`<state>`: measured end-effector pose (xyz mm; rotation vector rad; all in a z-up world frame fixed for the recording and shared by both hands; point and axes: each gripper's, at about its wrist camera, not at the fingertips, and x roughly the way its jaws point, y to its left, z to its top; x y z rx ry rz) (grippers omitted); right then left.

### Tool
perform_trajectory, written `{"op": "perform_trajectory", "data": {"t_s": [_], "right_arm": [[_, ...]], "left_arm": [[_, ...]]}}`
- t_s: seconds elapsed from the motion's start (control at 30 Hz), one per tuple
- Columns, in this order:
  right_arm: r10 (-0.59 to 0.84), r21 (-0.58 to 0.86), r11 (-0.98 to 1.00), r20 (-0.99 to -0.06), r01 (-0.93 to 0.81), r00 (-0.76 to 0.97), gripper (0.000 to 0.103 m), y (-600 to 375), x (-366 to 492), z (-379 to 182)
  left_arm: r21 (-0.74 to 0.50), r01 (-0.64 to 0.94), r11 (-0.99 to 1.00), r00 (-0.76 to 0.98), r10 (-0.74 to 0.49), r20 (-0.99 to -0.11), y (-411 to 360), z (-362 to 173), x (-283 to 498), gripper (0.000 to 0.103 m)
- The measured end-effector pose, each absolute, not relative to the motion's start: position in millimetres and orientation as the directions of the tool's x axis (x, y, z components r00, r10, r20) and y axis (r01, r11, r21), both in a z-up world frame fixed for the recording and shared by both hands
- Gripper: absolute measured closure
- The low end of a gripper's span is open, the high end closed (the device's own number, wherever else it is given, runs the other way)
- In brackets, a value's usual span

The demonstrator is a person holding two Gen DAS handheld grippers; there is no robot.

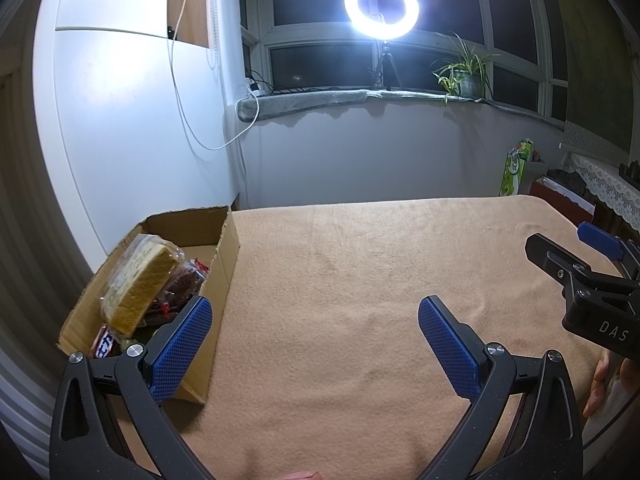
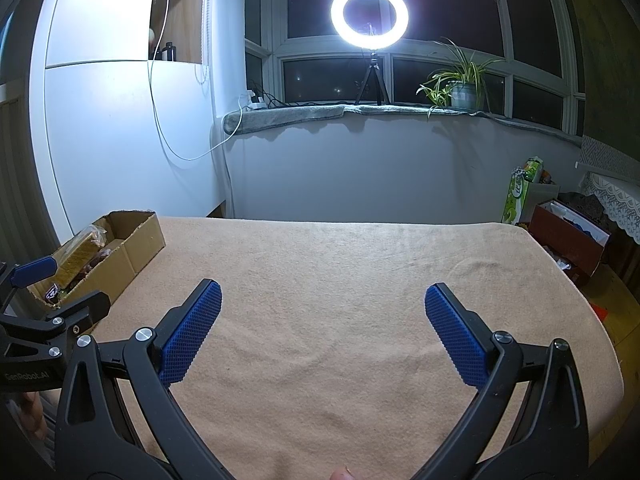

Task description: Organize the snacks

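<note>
A cardboard box [image 1: 228,264] stands at the table's left edge. It holds a wrapped yellow sponge cake [image 1: 138,284], a dark red packet [image 1: 188,282] and other small snacks. The box also shows in the right wrist view [image 2: 136,246]. My left gripper [image 1: 316,312] is open and empty, its left finger in front of the box's near corner. My right gripper [image 2: 322,296] is open and empty over the bare tan cloth [image 2: 340,280]. The right gripper also shows at the right edge of the left wrist view [image 1: 576,264].
The table is covered by the tan cloth [image 1: 360,272]. A white cabinet [image 1: 132,120] stands behind the box. A ring light [image 1: 382,4] and a potted plant [image 1: 466,76] sit on the windowsill. Boxes and bags [image 2: 560,232] stand right of the table.
</note>
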<state>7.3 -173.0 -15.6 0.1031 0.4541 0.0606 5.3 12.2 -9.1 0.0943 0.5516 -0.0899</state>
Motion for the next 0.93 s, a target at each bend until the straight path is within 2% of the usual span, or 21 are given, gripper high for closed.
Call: {"op": "perform_trajectory", "data": {"t_s": [0.73,0.93], "right_arm": [[0.08,0.116,0.993,-0.439,-0.032,0.895,0.0,-171.9,3.9,-19.0],[0.08,0.115,0.993,-0.44,-0.032,0.894,0.0,-172.4,3.3,-20.2]], "left_arm": [[0.05,0.124,0.991,0.845,-0.079,-0.529,13.2,-10.8,5.0,0.0],[0.066,0.083,0.994,0.865,-0.039,-0.501,15.1,-9.3,-1.0,0.0]]}}
